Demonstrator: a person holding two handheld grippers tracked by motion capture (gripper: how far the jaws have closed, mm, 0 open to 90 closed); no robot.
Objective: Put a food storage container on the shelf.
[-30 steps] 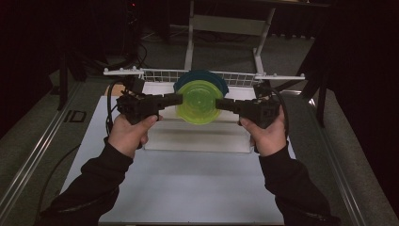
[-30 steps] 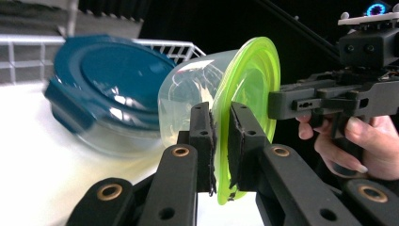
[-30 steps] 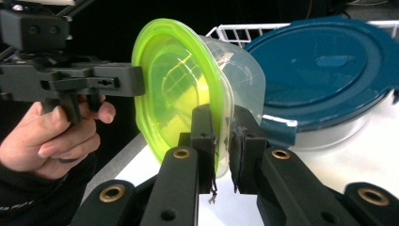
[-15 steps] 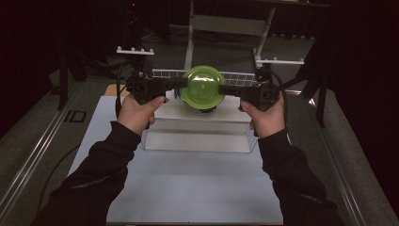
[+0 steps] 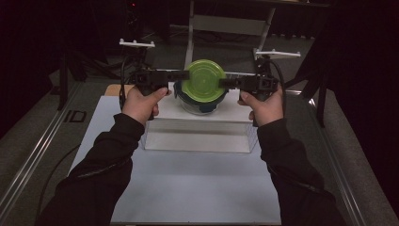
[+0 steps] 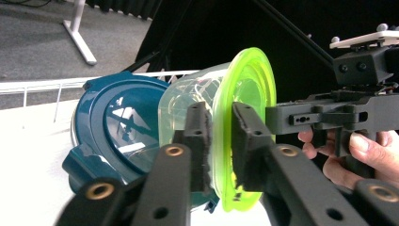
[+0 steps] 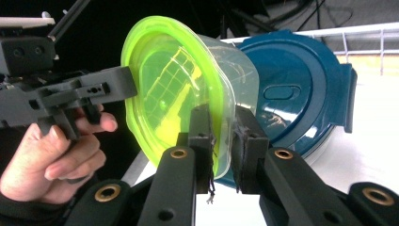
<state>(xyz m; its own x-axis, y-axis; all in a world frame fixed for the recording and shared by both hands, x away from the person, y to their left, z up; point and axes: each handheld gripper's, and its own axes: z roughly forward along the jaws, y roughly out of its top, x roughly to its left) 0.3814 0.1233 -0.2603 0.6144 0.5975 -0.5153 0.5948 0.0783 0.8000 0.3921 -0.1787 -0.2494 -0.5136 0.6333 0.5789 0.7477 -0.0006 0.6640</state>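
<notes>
1. I hold a gripper in each hand over the far middle of the counter. Between them is a clear green-lidded tub.
2. The tub sits directly over a blue-lidded container, which stands on a raised white platform near the counter's far edge. In both gripper views the tub's clear base meets the blue lid, so it looks to be resting there, though I cannot rule out a thin gap.
3. My left gripper straddles the tub's green rim from the left side. Its jaws have just been opening, and the rim is between the pads. The pads lie very close on either side, and I cannot tell whether they press on it.
4. My right gripper is clamped on the opposite side of the rim, with one pad on the lid face and one on the clear wall below it.
5. What has changed: a second ago I was holding the tub nearer to me, with the blue lid showing behind it. Now it has travelled away from me and is centred on that lid, which it almost covers from above.
6. My reading is that the stacking is nearly done. The left grip is loosening, and the right one has yet to let go before both hands can draw back sideways without nudging the tub off centre.
</notes>
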